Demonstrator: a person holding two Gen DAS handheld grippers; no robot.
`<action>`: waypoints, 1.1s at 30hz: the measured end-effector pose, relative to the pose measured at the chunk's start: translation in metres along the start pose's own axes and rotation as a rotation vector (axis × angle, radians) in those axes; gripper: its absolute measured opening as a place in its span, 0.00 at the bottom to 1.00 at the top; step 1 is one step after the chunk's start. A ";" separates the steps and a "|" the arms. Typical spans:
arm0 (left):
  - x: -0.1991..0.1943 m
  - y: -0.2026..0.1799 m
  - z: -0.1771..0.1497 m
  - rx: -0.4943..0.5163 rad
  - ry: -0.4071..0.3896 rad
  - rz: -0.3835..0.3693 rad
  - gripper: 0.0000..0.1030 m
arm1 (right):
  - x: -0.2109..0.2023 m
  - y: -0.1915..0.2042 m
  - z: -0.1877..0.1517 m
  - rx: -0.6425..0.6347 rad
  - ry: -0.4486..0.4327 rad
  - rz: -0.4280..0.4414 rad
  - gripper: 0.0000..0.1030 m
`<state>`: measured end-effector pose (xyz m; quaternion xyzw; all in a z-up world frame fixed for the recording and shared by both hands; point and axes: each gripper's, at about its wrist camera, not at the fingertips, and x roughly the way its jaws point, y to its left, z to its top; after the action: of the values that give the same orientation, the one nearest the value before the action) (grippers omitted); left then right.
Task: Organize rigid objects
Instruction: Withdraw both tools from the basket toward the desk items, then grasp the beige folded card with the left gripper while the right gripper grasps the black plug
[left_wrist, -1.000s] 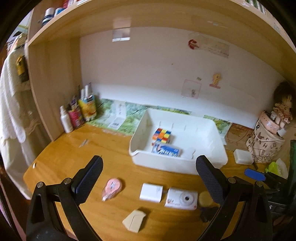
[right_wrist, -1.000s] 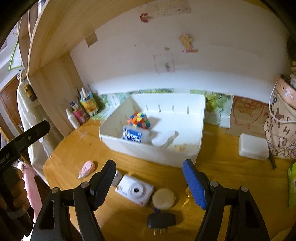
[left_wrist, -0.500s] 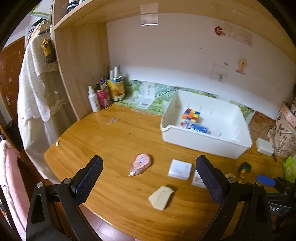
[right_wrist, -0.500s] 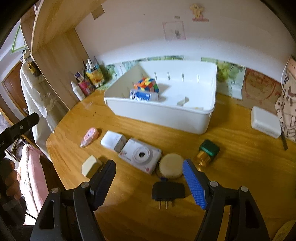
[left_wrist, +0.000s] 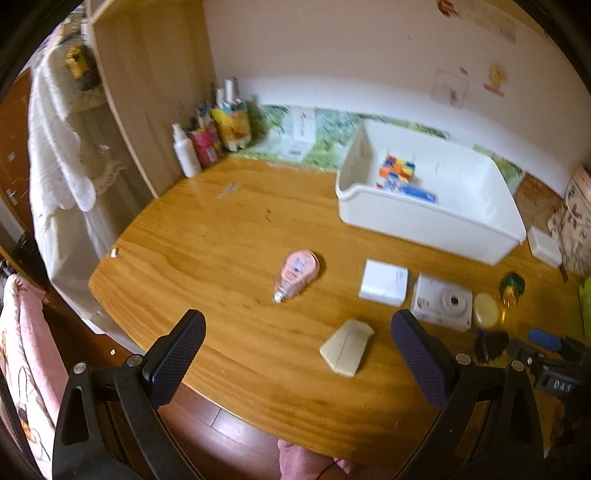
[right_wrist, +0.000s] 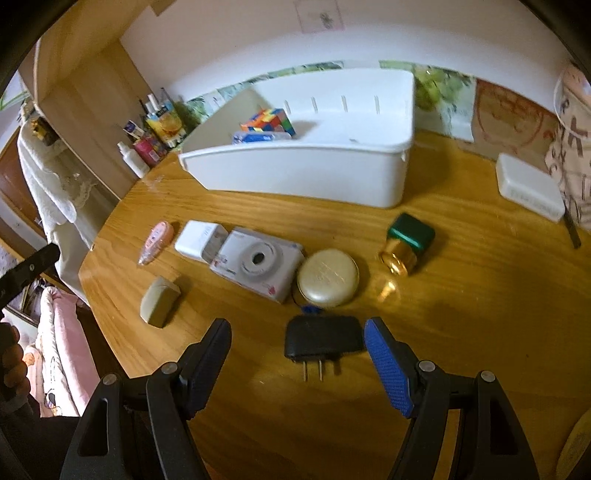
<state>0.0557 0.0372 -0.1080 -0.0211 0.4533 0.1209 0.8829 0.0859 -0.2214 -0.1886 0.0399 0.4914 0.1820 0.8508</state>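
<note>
Both grippers hang over the round wooden table (right_wrist: 461, 295) with jaws spread and nothing between them. The right gripper (right_wrist: 297, 363) is aimed down so the black plug adapter with 2 metal prongs (right_wrist: 322, 339) sits just ahead of its gap, probably the next pick. The left gripper (left_wrist: 297, 354) looks down at the beige wedge-shaped eraser-like block (left_wrist: 347, 352), which lies between its tips but well below them. The white plastic bin (right_wrist: 295, 173) stands at the far side, already holding a multicoloured puzzle cube (right_wrist: 269, 120) and a blue-and-white packet (right_wrist: 258, 137), so it reads as the collecting spot. The rest waits in a row in front of it: a pink correction-tape dispenser (right_wrist: 157, 236), a white box (right_wrist: 199, 240), a white toy camera (right_wrist: 256, 264), a round cream compact (right_wrist: 328, 277) and a green-capped gold bottle (right_wrist: 406, 243). The left view is blurred, and in it the adapter is half-hidden behind the right-hand finger. The packet's print cannot be read.
</note>
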 end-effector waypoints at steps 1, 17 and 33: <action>0.003 -0.002 -0.001 0.012 0.012 -0.006 0.98 | 0.001 -0.001 -0.002 0.008 0.004 -0.003 0.73; 0.070 -0.028 -0.005 0.184 0.312 -0.130 0.97 | 0.026 -0.003 -0.026 0.149 0.079 -0.100 0.73; 0.127 -0.041 -0.002 0.200 0.543 -0.203 0.95 | 0.051 0.004 -0.017 0.159 0.109 -0.218 0.73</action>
<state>0.1346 0.0213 -0.2141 -0.0111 0.6780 -0.0232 0.7346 0.0935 -0.2016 -0.2382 0.0435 0.5513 0.0512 0.8316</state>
